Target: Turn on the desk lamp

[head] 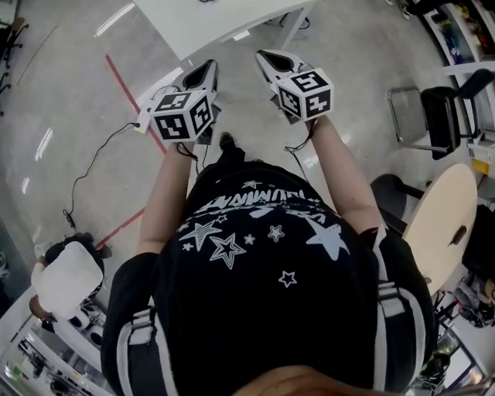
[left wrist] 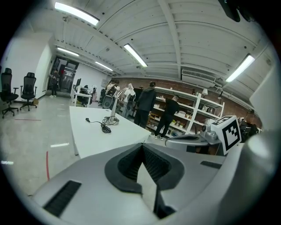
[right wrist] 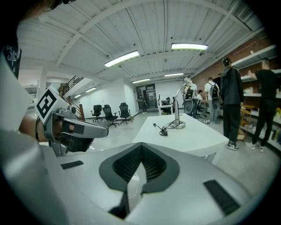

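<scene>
Desk lamp (right wrist: 177, 124) upright on white table (right wrist: 195, 139)

The left gripper (head: 199, 75) and right gripper (head: 275, 62) are held side by side above the floor (head: 62, 93), near the table's (head: 209, 23) corner. A red line (head: 124, 81) is seen beside the left gripper.

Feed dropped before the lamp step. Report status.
Both jaws shut, left gripper and right gripper empty. Desk lamp stands on white table ahead, not touched. Loose cord lies by its base.
</scene>
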### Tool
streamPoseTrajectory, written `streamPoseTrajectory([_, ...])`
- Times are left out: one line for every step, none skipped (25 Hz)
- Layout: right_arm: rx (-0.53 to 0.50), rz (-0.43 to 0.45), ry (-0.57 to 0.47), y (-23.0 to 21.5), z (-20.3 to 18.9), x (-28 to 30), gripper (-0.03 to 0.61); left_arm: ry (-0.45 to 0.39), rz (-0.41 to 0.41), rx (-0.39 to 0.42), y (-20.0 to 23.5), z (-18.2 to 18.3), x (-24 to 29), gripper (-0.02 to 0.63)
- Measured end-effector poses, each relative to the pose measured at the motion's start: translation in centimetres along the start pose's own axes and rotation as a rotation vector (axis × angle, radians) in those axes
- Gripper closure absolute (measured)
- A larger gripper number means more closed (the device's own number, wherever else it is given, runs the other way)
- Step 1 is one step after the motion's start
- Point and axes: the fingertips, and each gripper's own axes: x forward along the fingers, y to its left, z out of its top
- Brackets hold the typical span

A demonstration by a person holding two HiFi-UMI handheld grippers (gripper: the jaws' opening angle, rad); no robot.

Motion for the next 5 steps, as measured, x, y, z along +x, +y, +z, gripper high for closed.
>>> streamPoseTrajectory([-0.002, 0.004, -0.001, 0.1, 0.0, -0.2, 0.575, -0.001, 0.001, 0.000, -0.3, -0.1, -0.1, 0.606])
streamPoseTrajectory([-0.004, 0.007, -0.002, 0.2, -0.1, -0.4, 0.575, -0.002, 0.003, 0.001, -0.5, -0.2, -0.2, 0.606])
streamPoseTrajectory([-0.006, 0.010, -0.002, 0.4, -0.1, -0.7, 0.575, -0.003, 0.004, 0.001, -0.8, -0.2, -0.3, 0.606])
streamPoseTrajectory([-0.008, 0.013, -0.002, 0.5, -0.2, -0.9, 0.575, -0.004, 0.005, 0.001, -1.0, -0.3, -0.4, 0.606])
streamPoseTrajectory([-0.010, 0.016, -0.003, 0.6, -0.3, -1.2, 0.575, -0.006, 0.007, 0.001, -1.3, -0.4, -0.5, 0.606])
